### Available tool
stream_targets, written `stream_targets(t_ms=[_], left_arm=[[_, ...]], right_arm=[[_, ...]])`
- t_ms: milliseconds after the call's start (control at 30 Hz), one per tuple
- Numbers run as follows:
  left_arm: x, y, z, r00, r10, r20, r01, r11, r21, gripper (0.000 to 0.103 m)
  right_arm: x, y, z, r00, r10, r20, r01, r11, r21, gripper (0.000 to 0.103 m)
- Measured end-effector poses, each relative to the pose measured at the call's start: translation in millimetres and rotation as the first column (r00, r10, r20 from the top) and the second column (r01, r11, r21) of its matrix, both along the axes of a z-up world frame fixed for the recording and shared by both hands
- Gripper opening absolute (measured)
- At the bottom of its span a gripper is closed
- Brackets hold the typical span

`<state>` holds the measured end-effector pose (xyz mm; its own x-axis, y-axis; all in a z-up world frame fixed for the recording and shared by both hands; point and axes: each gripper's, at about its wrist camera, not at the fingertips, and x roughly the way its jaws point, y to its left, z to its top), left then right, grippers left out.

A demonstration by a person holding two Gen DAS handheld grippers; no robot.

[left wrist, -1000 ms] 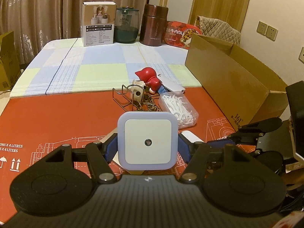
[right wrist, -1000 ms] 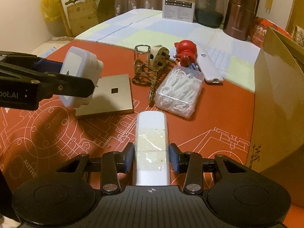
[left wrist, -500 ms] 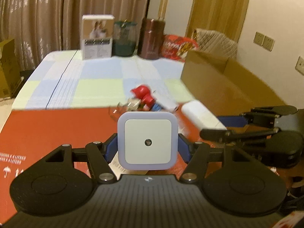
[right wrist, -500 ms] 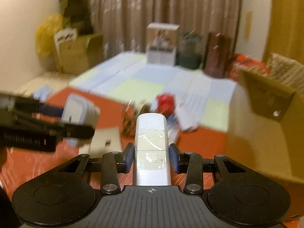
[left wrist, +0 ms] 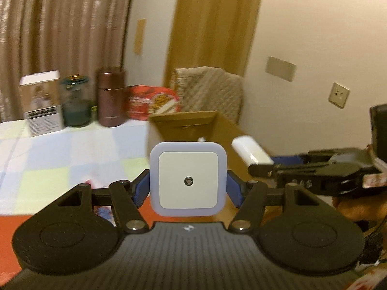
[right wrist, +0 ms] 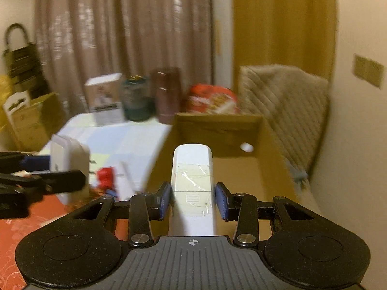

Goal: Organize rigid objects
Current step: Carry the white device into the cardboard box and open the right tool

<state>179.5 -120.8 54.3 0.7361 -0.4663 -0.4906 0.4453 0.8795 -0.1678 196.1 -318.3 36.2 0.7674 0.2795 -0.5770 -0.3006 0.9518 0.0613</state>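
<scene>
Night light [left wrist: 188, 178], a stiff, light plastic square, sits clamped by its flat sides in the left gripper [left wrist: 188, 188]. The right gripper [right wrist: 192, 199] pinches a slim white remote [right wrist: 192, 169] mid-body, its tip out ahead over the open box [right wrist: 273, 169].

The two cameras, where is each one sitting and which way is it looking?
Left wrist: sits on the left gripper, looking along its fingers past the night light toward the box; the right gripper and a hand show at right.
Right wrist: sits on the right gripper, looking along the remote into the box; the left gripper shows at left.
Both see the box, the jars behind and the other gripper.
</scene>
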Motion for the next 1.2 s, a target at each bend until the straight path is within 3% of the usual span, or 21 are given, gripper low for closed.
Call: stream_targets(t_ms=[267, 600, 633, 667, 1200], left_arm=[[32.2, -67.2, -21.4, 0.995, -0.092, -0.040, 0.094, 0.994, 0.051, 0.061], [47.3, -86.7, -44.2, 0.992, -0.104, -0.073, 0.111, 0.989, 0.099, 0.061], [48.0, -87.7, -45.4, 0.992, -0.103, -0.074, 0.111, 0.989, 0.103, 0.061], [48.5, -88.5, -47.1, 0.992, -0.105, -0.076, 0.113, 0.988, 0.105, 0.061], [43.7, -80.3, -36.8, 0.995, -0.087, -0.056, 0.092, 0.991, 0.093, 0.060]], right_arm=[[14.7, -58.3, -25.0, 0.993, -0.075, -0.095, 0.077, 0.997, 0.027, 0.037], [34.2, -65.0, -37.2, 0.991, -0.064, -0.115, 0.070, 0.996, 0.047, 0.035], [36.4, -64.2, -37.7, 0.991, -0.062, -0.115, 0.067, 0.997, 0.043, 0.031], [40.7, -62.3, -38.5, 0.991, -0.056, -0.117, 0.061, 0.997, 0.043, 0.000], [32.2, -61.7, -27.6, 0.995, -0.044, -0.091, 0.048, 0.998, 0.043, 0.000]])
